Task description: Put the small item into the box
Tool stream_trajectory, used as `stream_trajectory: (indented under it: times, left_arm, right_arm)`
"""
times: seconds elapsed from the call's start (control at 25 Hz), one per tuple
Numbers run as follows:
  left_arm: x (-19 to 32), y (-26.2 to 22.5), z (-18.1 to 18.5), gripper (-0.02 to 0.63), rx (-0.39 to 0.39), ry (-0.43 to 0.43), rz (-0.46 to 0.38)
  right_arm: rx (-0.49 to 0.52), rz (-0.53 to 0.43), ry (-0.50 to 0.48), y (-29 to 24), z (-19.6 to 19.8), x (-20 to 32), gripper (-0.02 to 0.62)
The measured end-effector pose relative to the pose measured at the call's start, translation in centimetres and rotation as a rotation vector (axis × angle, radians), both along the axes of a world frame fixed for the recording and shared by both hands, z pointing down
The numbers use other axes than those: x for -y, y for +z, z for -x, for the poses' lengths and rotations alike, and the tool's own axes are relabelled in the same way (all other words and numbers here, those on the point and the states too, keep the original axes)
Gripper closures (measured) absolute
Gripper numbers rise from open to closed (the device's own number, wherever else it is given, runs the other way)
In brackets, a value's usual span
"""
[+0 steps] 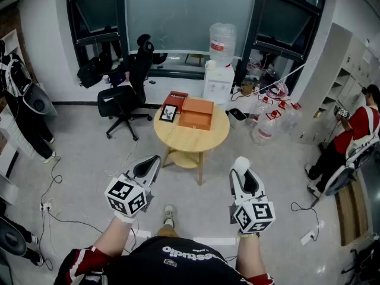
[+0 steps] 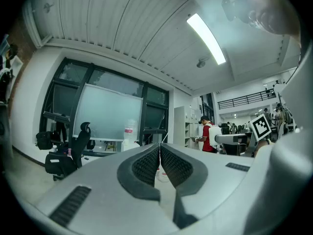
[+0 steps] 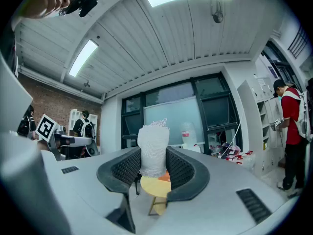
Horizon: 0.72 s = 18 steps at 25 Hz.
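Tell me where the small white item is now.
The small white item is clamped between the right gripper's jaws, at lower right in the head view, short of the round table.

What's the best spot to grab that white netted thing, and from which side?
Its lower half, squeezed across its width from two opposite sides, as the right gripper holds it. The white netted item is a tall, rounded column standing upright between the jaws, with its top poking out above them. Its net wrap looks soft, so a gentle squeeze is probably enough.
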<state>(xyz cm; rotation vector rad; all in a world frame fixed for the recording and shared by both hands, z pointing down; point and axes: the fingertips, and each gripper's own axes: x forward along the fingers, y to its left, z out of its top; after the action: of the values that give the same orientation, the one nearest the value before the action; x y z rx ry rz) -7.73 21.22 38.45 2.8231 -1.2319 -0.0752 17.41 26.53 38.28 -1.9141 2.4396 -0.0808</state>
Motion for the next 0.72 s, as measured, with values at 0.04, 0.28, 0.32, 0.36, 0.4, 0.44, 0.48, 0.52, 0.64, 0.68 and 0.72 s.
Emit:
stream_trajectory:
  times: [0.04, 0.28, 0.32, 0.36, 0.4, 0.44, 0.48, 0.52, 0.64, 0.68, 0.72]
  left_arm:
    - [0.1, 0.0, 0.0, 0.584, 0.001, -0.001, -0.004]
    - [0.5, 0.0, -0.4, 0.584, -0.001, -0.004, -0.009]
    - [0.5, 0.1, -0.6, 0.584, -0.001, -0.003, -0.008]
    - [0.5, 0.2, -0.7, 0.584, 0.000, -0.001, -0.007]
    - [0.4, 0.2, -0.8, 0.584, -0.001, 0.001, -0.007]
    - [0.4, 0.2, -0.9, 0.584, -0.001, 0.002, -0.007]
    - [0.4, 0.3, -1.0, 0.584, 0.001, 0.004, -0.006]
    - [0.5, 0.3, -1.0, 0.584, 0.003, 0.006, -0.005]
    - [0.7, 0.4, -1.2, 0.584, 0.012, 0.011, -0.002]
    - [0.7, 0.5, -1.3, 0.584, 0.012, 0.010, -0.001]
    - [0.8, 0.5, -1.3, 0.584, 0.013, 0.008, -0.001]
  right_arm:
    - [-0.005, 0.005, 0.006, 0.2, -0.1, 0.2, 0.414]
    - [-0.020, 0.023, 0.023, 0.9, -1.0, 0.8, 0.414]
    - [-0.020, 0.022, 0.023, 0.9, -1.1, 0.8, 0.414]
    - [-0.019, 0.020, 0.023, 0.9, -1.1, 0.8, 0.414]
    - [-0.018, 0.018, 0.023, 0.9, -1.1, 0.8, 0.414]
    - [-0.016, 0.015, 0.023, 0.8, -1.1, 0.8, 0.414]
    - [-0.012, 0.013, 0.022, 0.8, -1.2, 0.8, 0.414]
    - [-0.009, 0.010, 0.020, 0.7, -1.2, 0.8, 0.414]
    - [-0.008, 0.008, 0.015, 0.8, -1.2, 1.0, 0.414]
    - [-0.008, 0.010, 0.013, 0.9, -1.2, 1.1, 0.414]
    - [-0.009, 0.011, 0.011, 1.0, -1.2, 1.2, 0.414]
